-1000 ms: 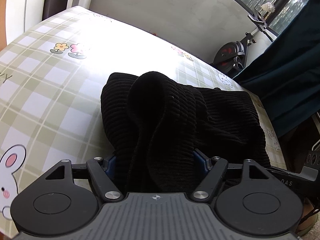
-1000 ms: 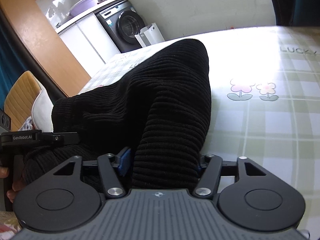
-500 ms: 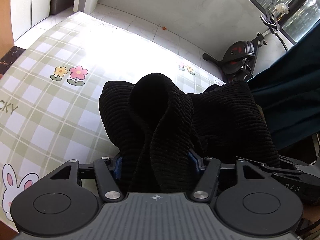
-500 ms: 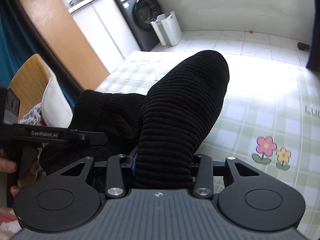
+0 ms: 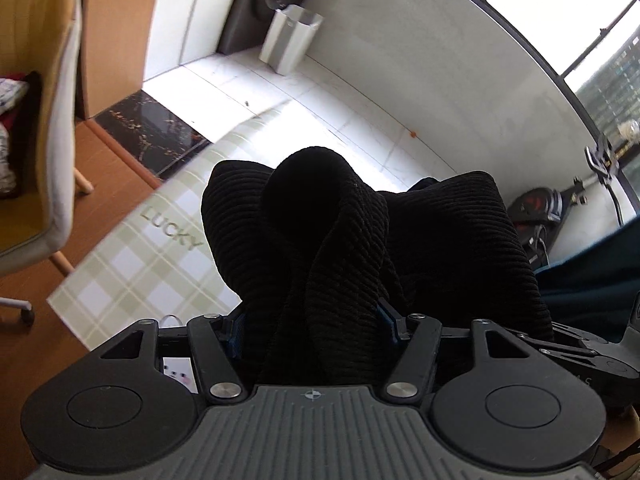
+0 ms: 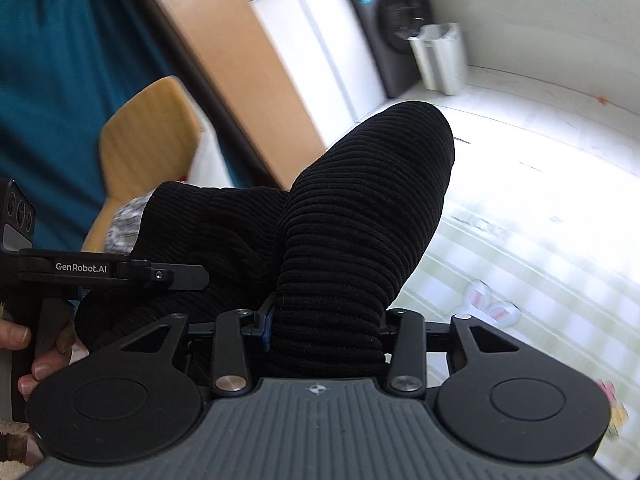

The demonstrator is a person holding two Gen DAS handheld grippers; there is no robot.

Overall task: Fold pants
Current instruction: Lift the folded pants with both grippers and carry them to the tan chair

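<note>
Count, both wrist views: one pair of black ribbed pants (image 5: 352, 240), two claws, left claw (image 5: 310, 326) and right claw (image 6: 326, 322), each clamped on a bunch of that fabric. One checked bench (image 5: 132, 272), one white bin (image 5: 290, 38), one washing machine (image 6: 394, 28), one chair (image 6: 148, 136). Possibly one exercise bike (image 5: 540, 208); edge distortion, uncertain.

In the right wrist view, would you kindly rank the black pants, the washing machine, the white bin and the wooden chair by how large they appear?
1. black pants, close to the lens, so apparent size only
2. wooden chair
3. washing machine
4. white bin

The machine and bin stand far off; the chair-machine order is less sure.
</note>
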